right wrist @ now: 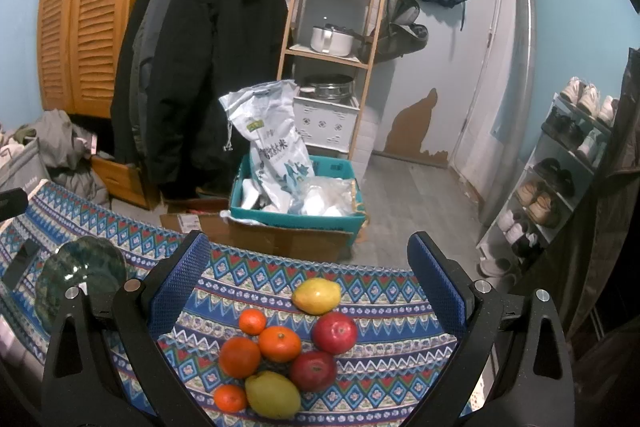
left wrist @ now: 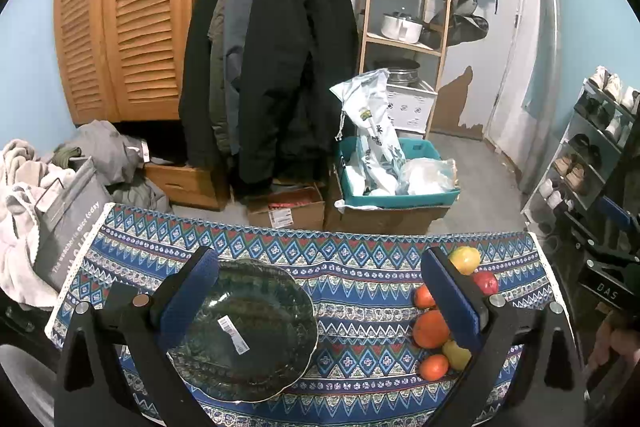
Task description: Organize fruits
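A dark green glass plate (left wrist: 256, 331) lies on the patterned tablecloth (left wrist: 352, 283), under my left gripper (left wrist: 320, 279), which is open and empty above it. The plate also shows at the left of the right wrist view (right wrist: 80, 275). A cluster of fruit lies to the right: several oranges (right wrist: 279, 343), two red apples (right wrist: 334, 331) and two yellow-green mangoes (right wrist: 316, 295). My right gripper (right wrist: 308, 267) is open and empty, held above the fruit. In the left wrist view the fruit (left wrist: 430, 329) sits partly behind the right finger.
A dark phone-like slab (right wrist: 20, 263) lies left of the plate. Beyond the table's far edge stand cardboard boxes (left wrist: 286, 213), a teal crate of bags (left wrist: 396, 183), hanging coats (left wrist: 272, 59), a wooden shelf (left wrist: 404, 27) and a shoe rack (right wrist: 560, 179).
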Demonstrator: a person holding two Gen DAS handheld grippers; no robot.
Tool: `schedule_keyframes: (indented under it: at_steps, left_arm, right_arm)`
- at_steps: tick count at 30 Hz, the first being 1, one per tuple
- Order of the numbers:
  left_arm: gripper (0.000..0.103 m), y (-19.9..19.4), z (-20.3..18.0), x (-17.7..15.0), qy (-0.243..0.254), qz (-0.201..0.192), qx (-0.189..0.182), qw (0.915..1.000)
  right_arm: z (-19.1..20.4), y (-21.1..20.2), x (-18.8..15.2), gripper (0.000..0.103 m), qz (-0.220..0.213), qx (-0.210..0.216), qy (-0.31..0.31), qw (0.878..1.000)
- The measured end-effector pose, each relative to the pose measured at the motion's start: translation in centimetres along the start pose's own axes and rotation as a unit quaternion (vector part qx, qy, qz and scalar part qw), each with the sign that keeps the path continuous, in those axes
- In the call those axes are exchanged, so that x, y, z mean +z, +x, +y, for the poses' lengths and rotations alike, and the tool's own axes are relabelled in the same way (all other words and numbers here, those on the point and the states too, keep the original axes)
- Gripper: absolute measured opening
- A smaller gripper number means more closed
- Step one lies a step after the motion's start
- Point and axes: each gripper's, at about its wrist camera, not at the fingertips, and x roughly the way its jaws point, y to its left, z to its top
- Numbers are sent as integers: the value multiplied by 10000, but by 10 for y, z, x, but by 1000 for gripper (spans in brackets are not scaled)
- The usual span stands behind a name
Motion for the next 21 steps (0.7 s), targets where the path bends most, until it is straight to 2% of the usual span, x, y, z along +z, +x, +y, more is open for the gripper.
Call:
schedule_keyframes:
  at_steps: [21]
  left_arm:
    - [102,-4,2,1,-27,-52,1,10000]
  right_arm:
    - [0,0,0,97,4,-9,-9,10000]
